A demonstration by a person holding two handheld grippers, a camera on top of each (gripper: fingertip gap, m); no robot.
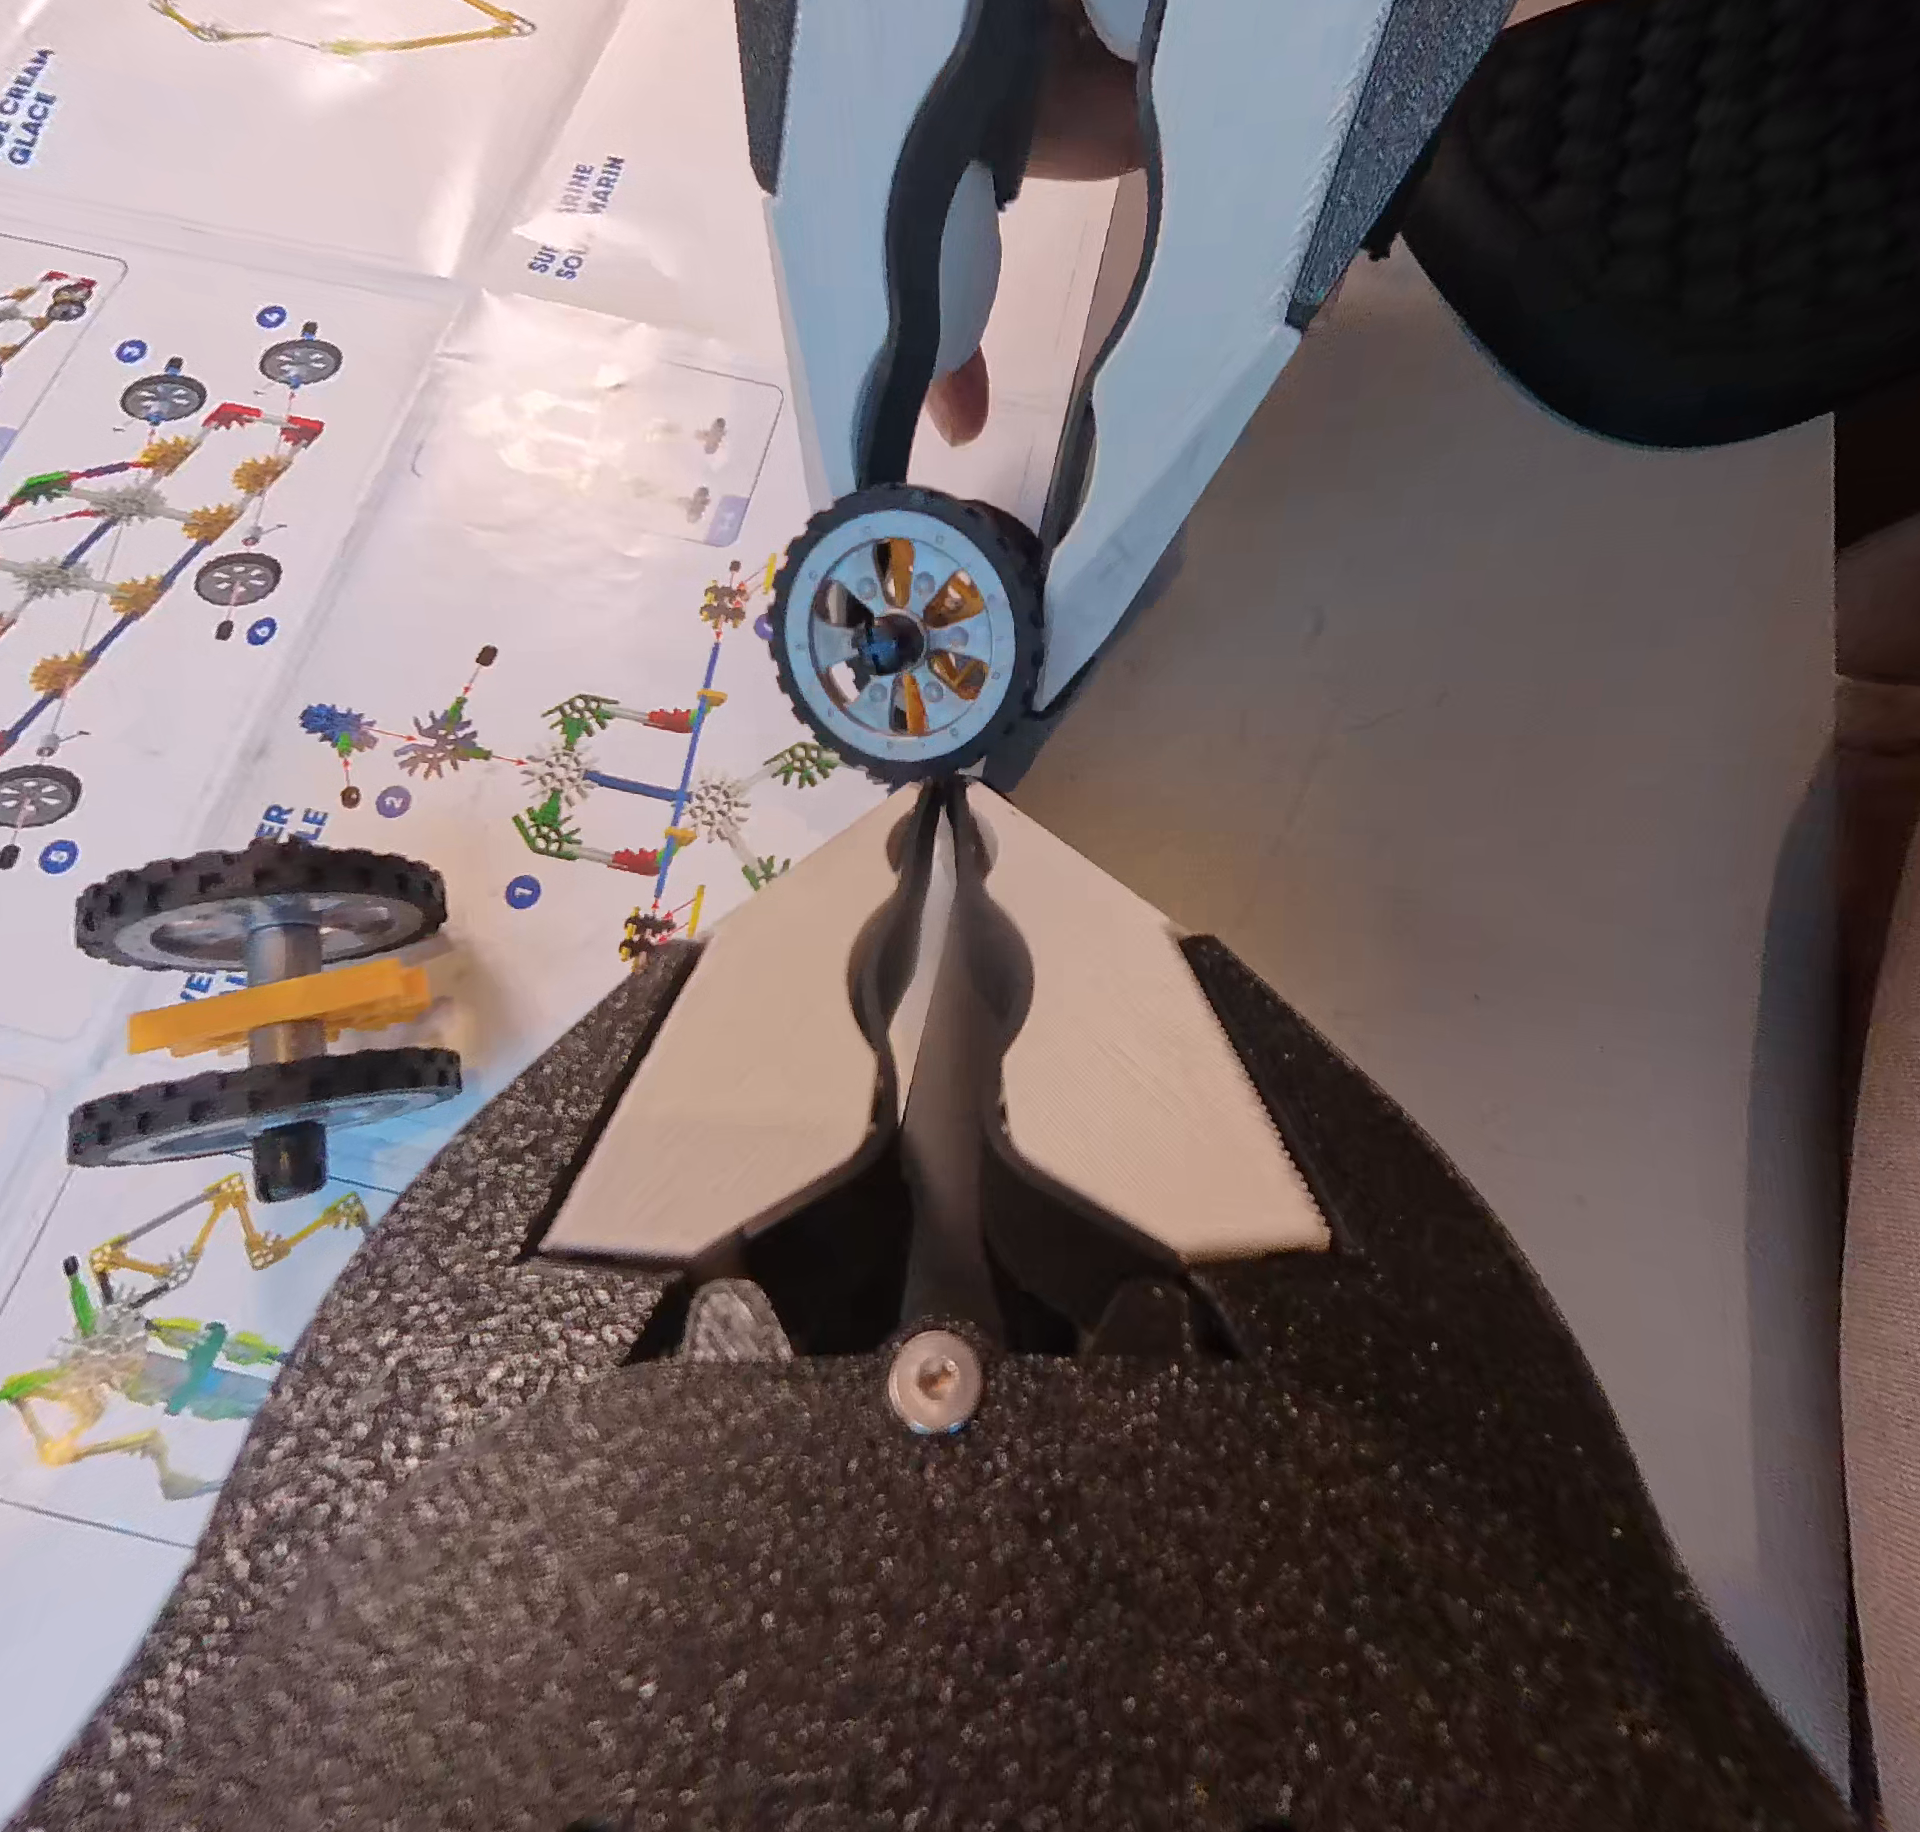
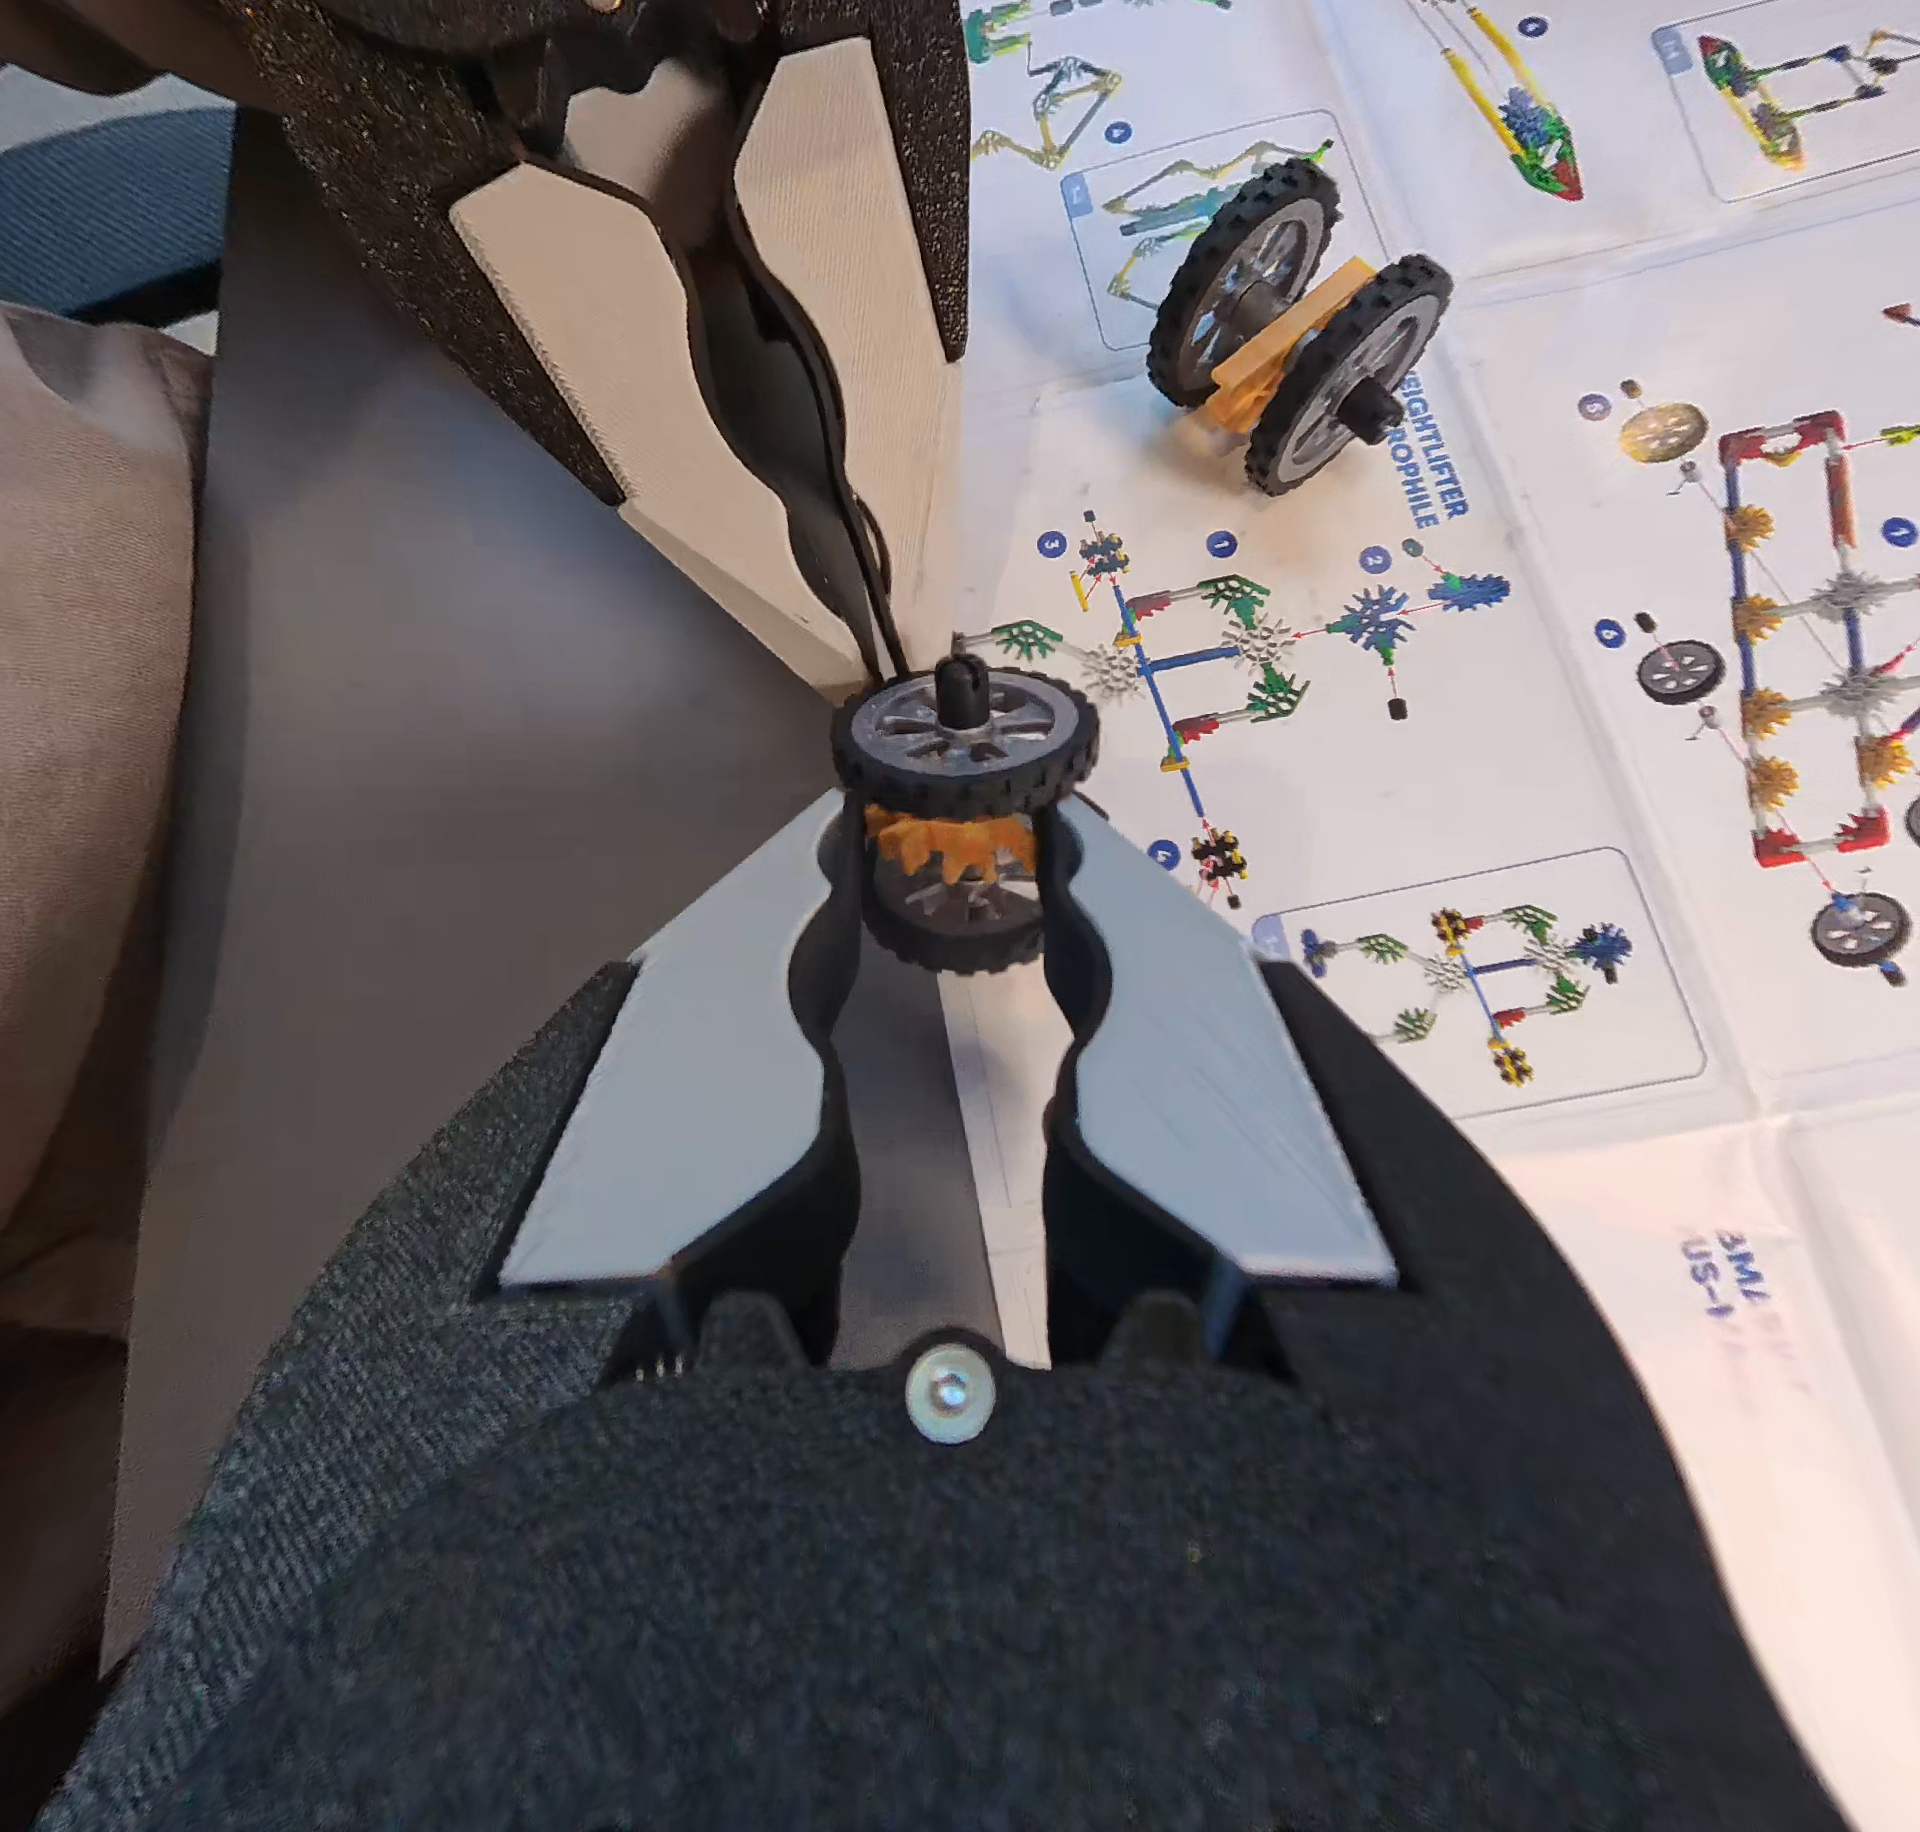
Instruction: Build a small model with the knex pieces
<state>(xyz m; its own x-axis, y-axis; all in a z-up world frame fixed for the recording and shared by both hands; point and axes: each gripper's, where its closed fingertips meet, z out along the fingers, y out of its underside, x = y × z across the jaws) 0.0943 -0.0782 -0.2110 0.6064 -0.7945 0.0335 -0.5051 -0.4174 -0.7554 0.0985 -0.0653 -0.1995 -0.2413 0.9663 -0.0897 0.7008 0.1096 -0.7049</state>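
A smooth grey tabletop (image 1: 1455, 847) fills the right of the left wrist view and the left of the right wrist view. Over it lies a large, glossy white instruction sheet (image 2: 1558, 1211), creased into panels and printed with coloured diagrams of rod-and-connector models.

The left gripper (image 1: 943, 795), with its rough black speckled body and ribbed pale grey finger plates edged in wavy black rubber, fills the lower half of its own view. Its fingers are pressed together, only a thin seam between them, and their tips meet the knobbly tyre at the bottom of the small two-wheel axle assembly (image 1: 909, 629) at frame centre; I cannot tell whether they pinch anything.

The right gripper (image 2: 951, 847) is of the same build and fills the lower half of its view. Its fingers stand slightly apart and clamp that assembly (image 2: 961, 795) at frame centre, gripping about the orange toothed connector between the two wheels. The wheels are grey spoked plastic discs in black treaded rubber tyres; a black axle stub rises from the upper one. In the left wrist view this gripper reaches down from the top edge.

A second, larger two-wheel assembly with a flat yellow connector (image 1: 270, 1013) lies on the sheet at lower left of the left wrist view, well apart from both grippers.
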